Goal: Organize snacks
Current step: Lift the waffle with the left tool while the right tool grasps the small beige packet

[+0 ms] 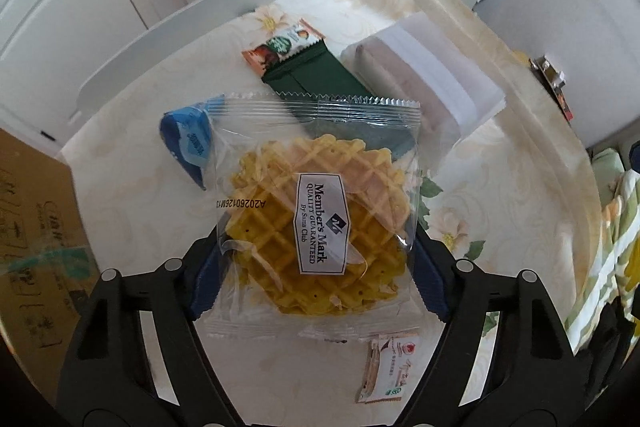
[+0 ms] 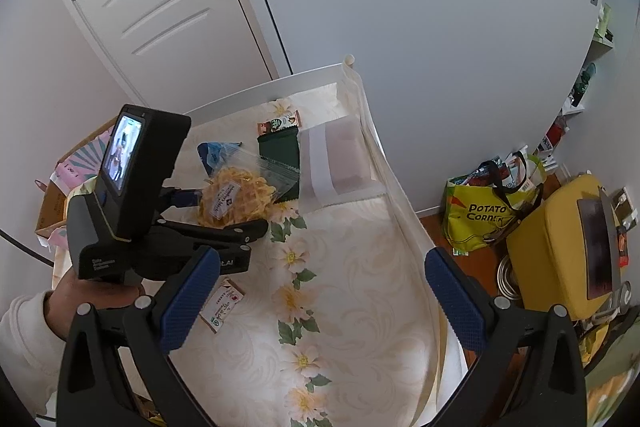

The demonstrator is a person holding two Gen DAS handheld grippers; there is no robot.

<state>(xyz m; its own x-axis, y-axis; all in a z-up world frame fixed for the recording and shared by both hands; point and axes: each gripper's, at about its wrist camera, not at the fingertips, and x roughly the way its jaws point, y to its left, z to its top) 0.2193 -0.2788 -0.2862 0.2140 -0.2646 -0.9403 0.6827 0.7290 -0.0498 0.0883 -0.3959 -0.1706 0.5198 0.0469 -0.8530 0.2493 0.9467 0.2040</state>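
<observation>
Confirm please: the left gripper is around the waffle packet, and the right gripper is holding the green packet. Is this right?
Not quite. The left gripper is indeed around the waffle packet, but the right gripper holds nothing: its fingers stand open over the bare tablecloth. The green packet lies far from it, beside the waffle. The right wrist view shows this.

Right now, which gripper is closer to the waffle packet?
Left. The left gripper has the waffle packet between its blue pads, pressing its sides. The right gripper is open over bare tablecloth, well away from it.
</observation>
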